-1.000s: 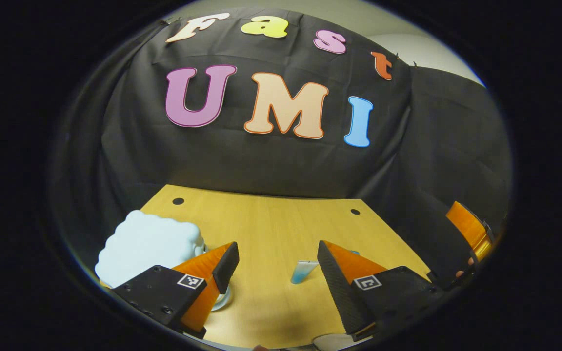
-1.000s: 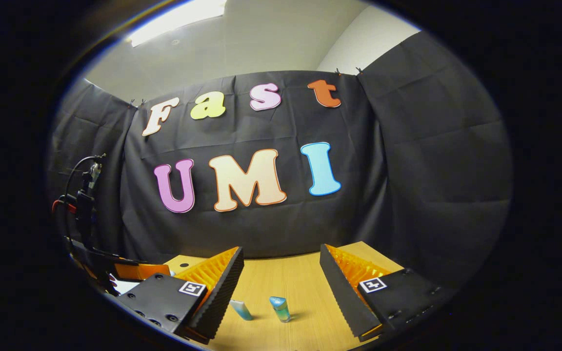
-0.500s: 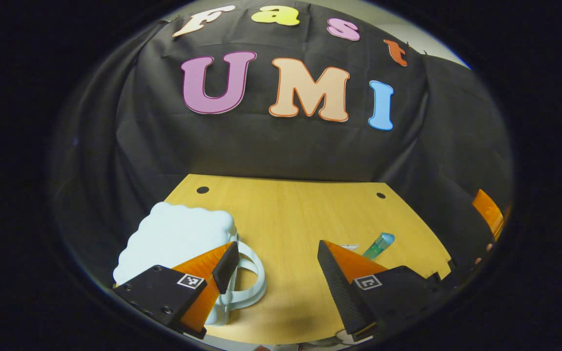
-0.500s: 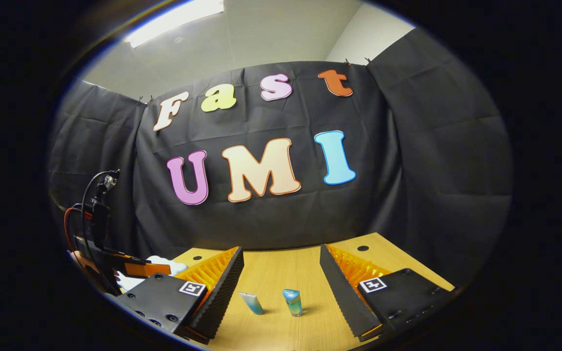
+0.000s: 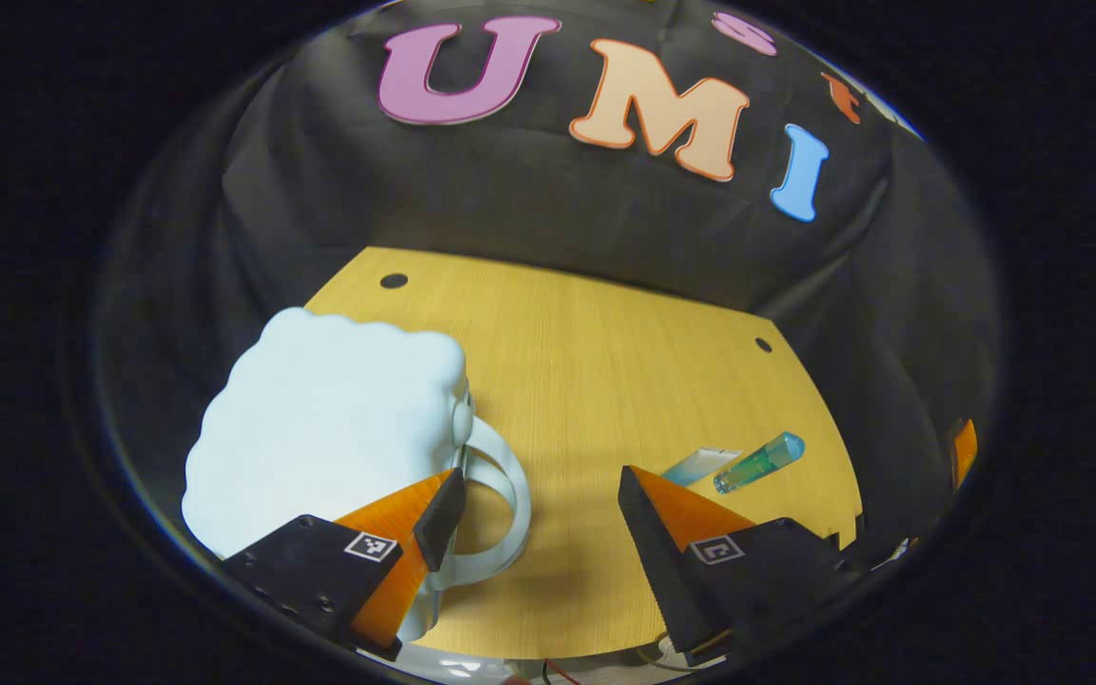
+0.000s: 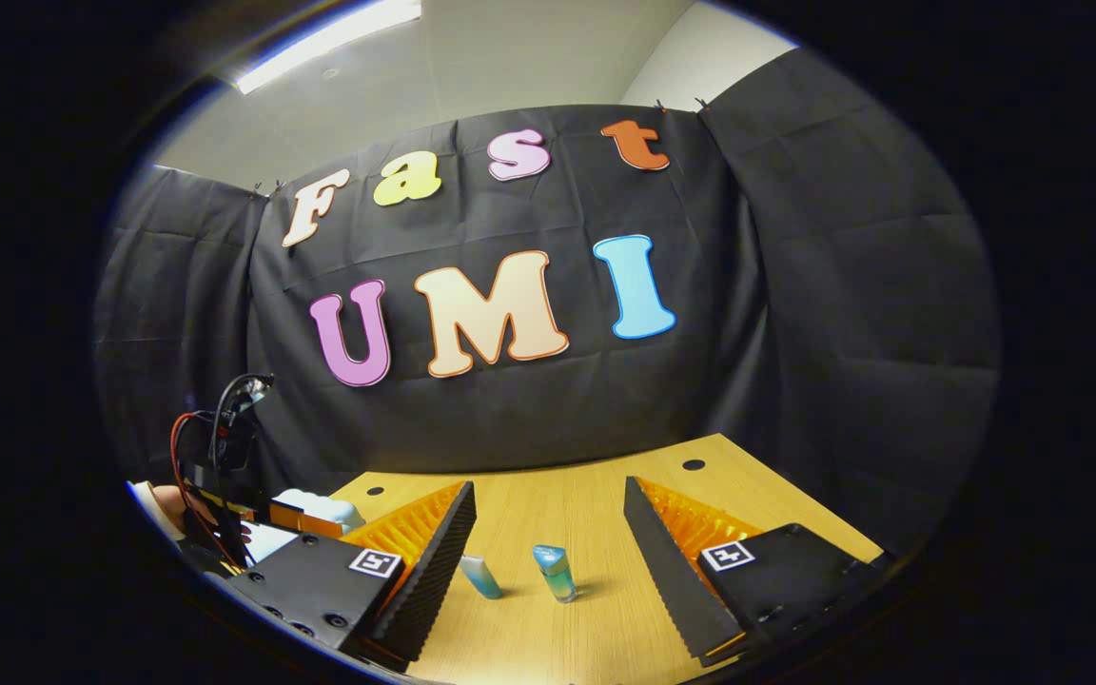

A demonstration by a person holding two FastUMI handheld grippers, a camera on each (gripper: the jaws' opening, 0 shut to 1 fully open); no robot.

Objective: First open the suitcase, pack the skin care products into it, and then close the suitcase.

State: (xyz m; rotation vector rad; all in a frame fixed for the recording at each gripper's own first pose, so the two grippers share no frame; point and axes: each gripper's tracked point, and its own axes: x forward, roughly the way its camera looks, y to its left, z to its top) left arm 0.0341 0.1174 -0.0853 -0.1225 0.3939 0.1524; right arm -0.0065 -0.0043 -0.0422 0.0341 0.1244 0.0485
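Your pale blue suitcase lies shut on the worktop at its left side, handle by your left tool, fingers apart. Two skin care tubes stand (well apart from it) ahead of your right tool, likewise spread.

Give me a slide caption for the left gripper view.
Open left gripper above closed pale-blue suitcase; two skincare tubes lie nearby.

A: What lies by the left tool?
B: Its fingers are spread, holding nothing. The pale blue suitcase sits closed beside its left finger; two tubes lie past its right finger on the worktop.
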